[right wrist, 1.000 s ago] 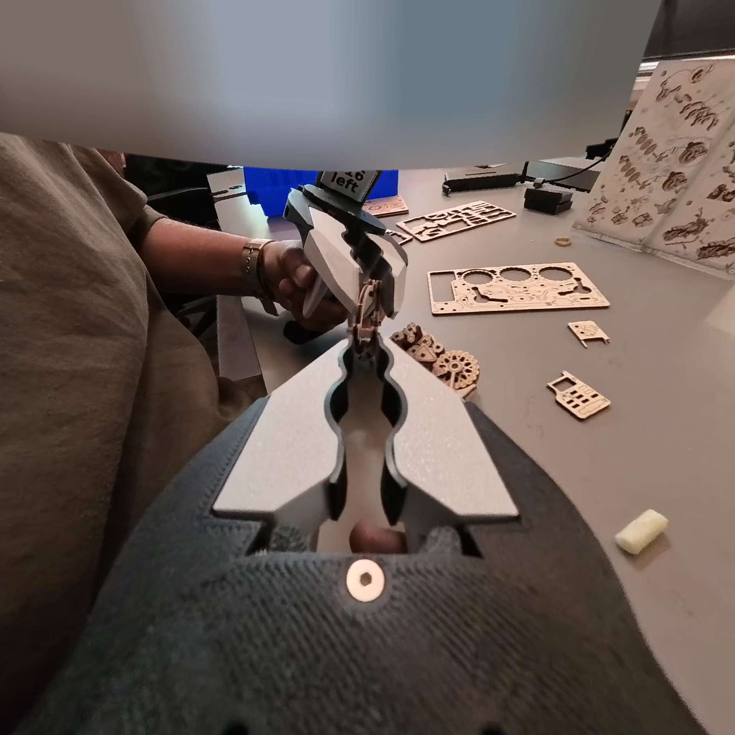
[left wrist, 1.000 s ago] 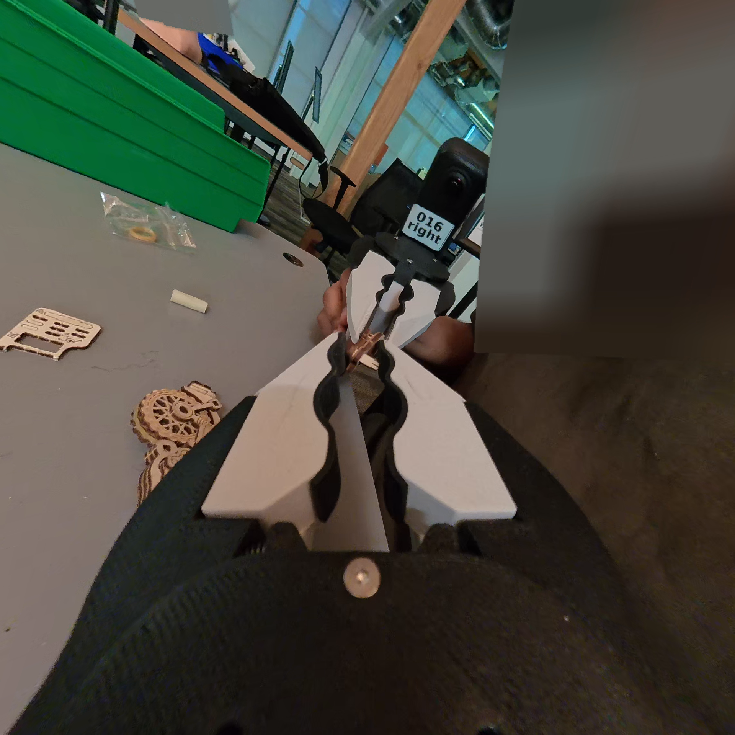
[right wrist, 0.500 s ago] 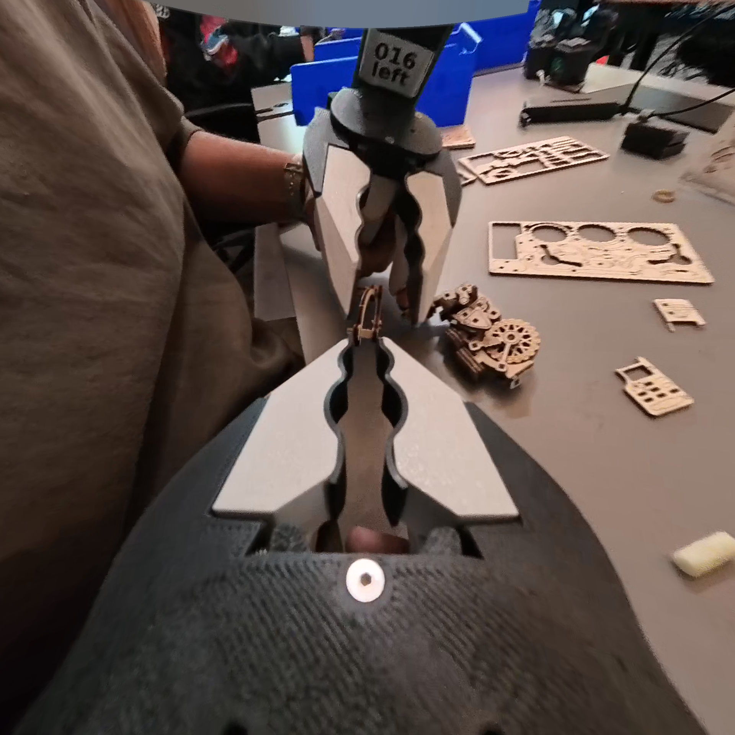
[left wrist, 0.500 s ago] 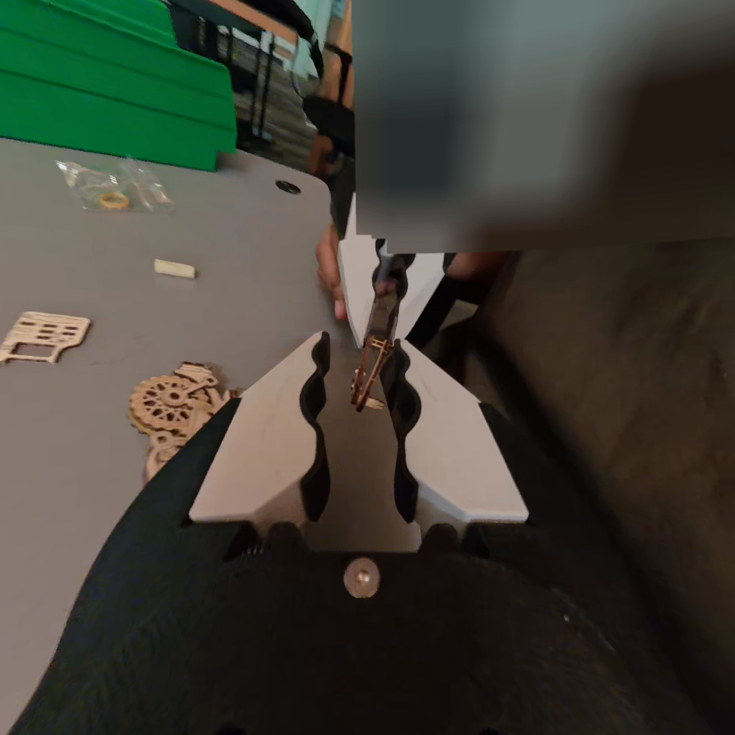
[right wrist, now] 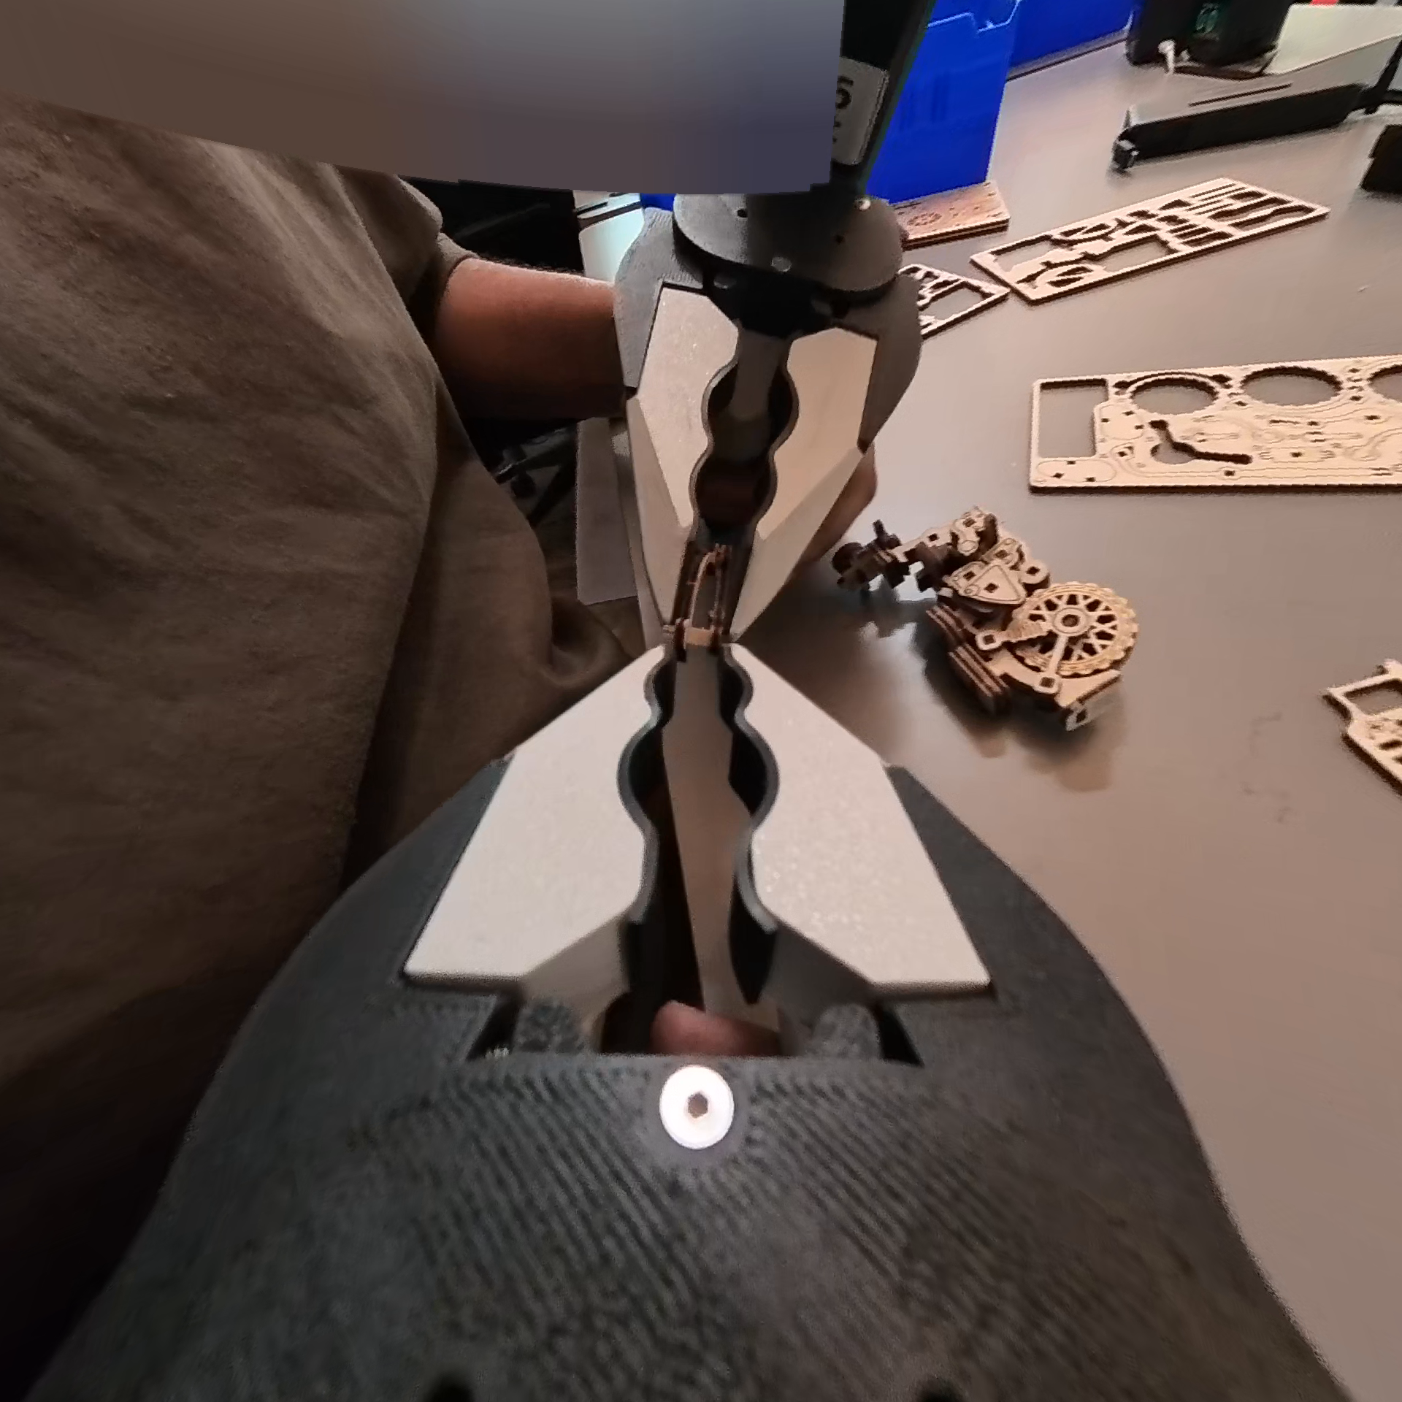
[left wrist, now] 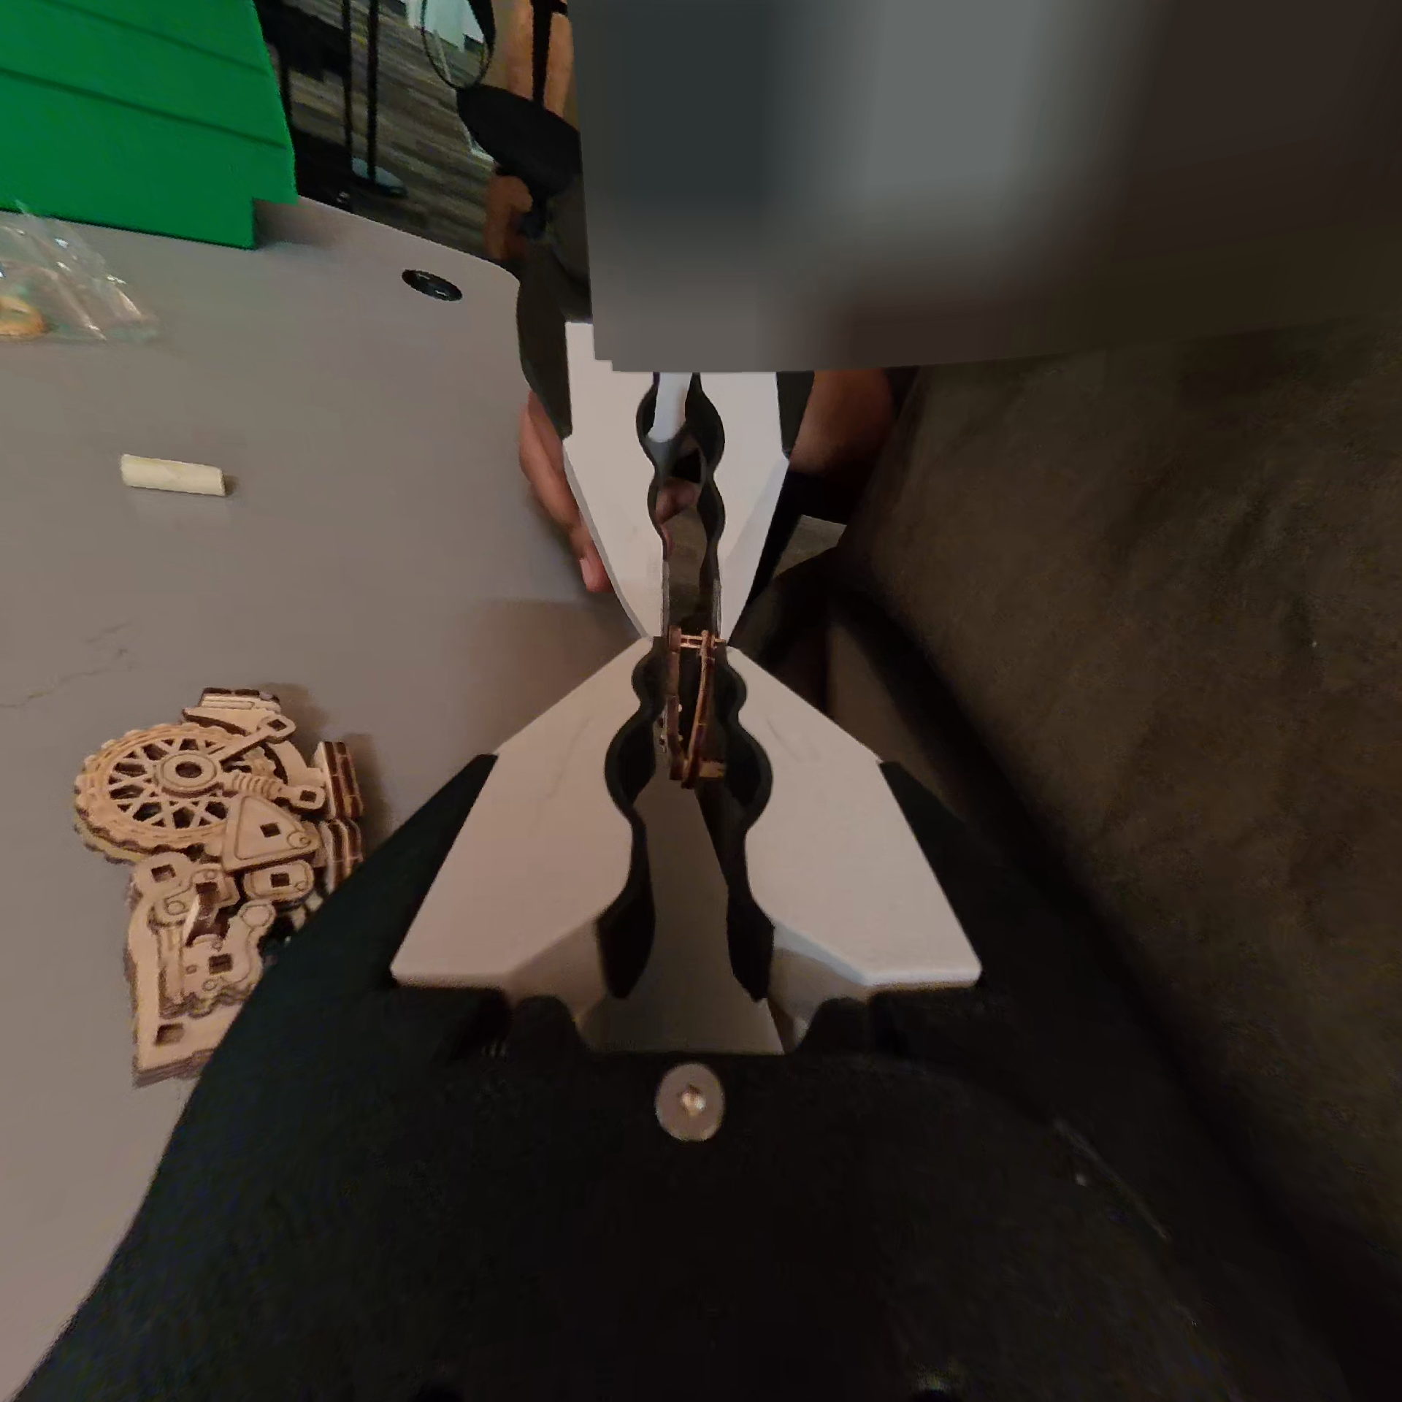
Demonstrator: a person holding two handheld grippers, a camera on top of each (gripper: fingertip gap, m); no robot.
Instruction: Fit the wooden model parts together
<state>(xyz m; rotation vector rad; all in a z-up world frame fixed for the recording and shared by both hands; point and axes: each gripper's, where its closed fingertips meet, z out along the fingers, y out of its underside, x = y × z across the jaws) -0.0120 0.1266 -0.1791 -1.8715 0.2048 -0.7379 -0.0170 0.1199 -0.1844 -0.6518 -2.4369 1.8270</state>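
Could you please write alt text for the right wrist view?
Two grippers meet tip to tip over a grey table, the right gripper and left gripper both pinching a small wooden part. A gear model and cut-out sheets lie to the right.

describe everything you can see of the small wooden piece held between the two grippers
The small wooden piece is a thin, light brown, laser-cut part: two slim curved strips joined by short crossbars. It hangs in the air beside the table edge. The right gripper pinches one end. The rest lies between the left gripper's fingers; whether they press it is unclear.
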